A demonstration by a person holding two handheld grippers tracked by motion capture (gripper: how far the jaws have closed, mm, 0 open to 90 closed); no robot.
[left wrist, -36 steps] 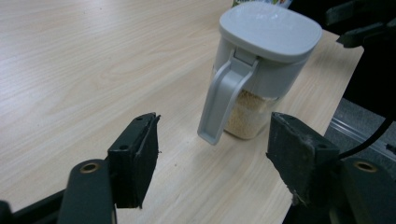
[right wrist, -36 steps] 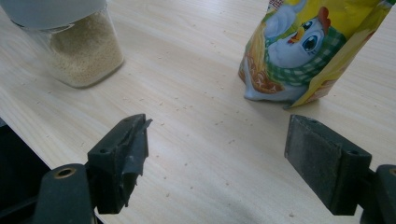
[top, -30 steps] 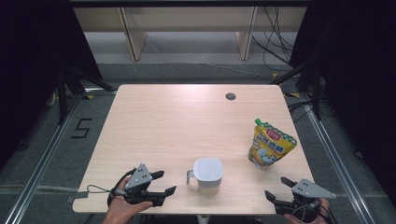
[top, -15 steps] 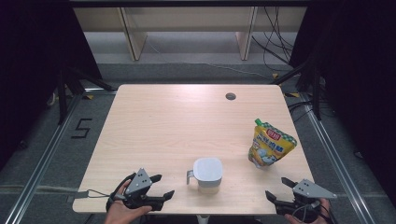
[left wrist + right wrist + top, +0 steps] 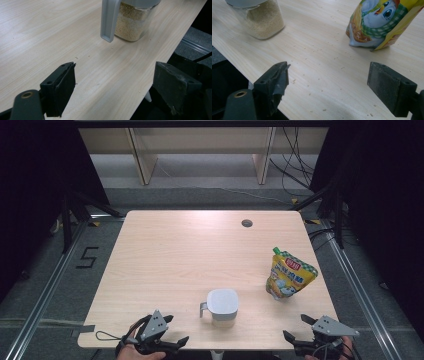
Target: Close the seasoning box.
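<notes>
The tabletop [image 5: 165, 265] is pale wood grain with a small round hole [image 5: 246, 223] near its far edge. Taking that hole as the mark, a clear jar [image 5: 222, 306] with a grey lid and handle, part full of pale grains, stands well nearer the person and slightly to the left. A yellow spouted pouch [image 5: 289, 279] stands nearer and to the right. Fine crumbs [image 5: 317, 60] dot the wood between jar and pouch.

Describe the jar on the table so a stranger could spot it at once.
Start at the light wooden table and go to its near edge, about midway along. The jar stands there, left of the yellow pouch. It is clear, part full of pale fine grains, with a grey lid and a grey handle on its left side, whereas the pouch is soft and brightly printed.
</notes>
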